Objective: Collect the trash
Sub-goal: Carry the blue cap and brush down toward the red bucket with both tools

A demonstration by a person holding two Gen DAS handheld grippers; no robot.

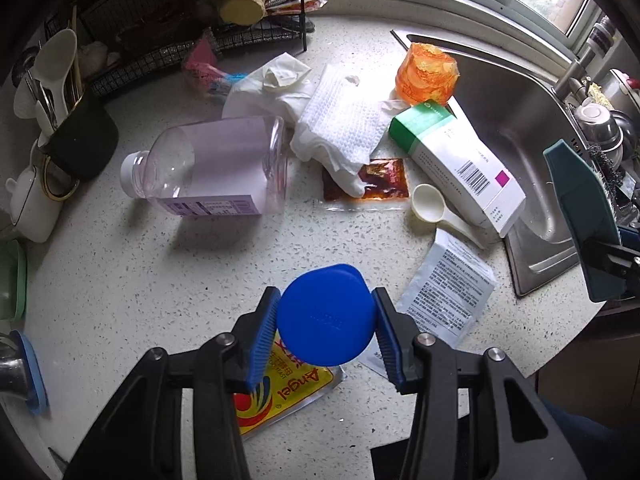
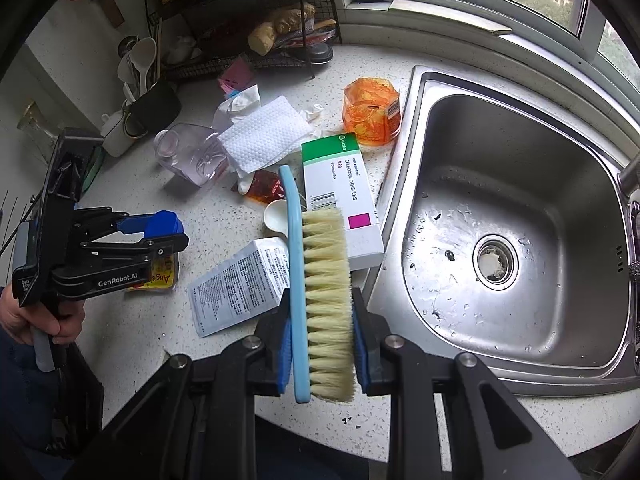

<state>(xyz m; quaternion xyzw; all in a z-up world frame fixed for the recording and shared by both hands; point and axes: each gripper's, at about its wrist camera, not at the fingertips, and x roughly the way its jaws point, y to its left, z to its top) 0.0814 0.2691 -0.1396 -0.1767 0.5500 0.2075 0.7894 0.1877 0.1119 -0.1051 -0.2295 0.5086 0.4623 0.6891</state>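
Now both tongs are loaded, the counter barely cleared.

My left gripper (image 1: 326, 322) pinches a blue cap (image 1: 326, 316); my right gripper (image 2: 322, 344) clamps a brush (image 2: 320, 292). Beneath the left lies a yellow packet (image 1: 288, 392), just beyond a leaflet (image 1: 448, 296). Farther out, bottle (image 1: 216, 168), tissues (image 1: 340, 120), box (image 1: 460, 160) and orange wrapper (image 1: 426, 74) all remain.

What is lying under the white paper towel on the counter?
Under the paper towel lies a red sauce packet; its right part shows, while its left part and anything else beneath stay covered.
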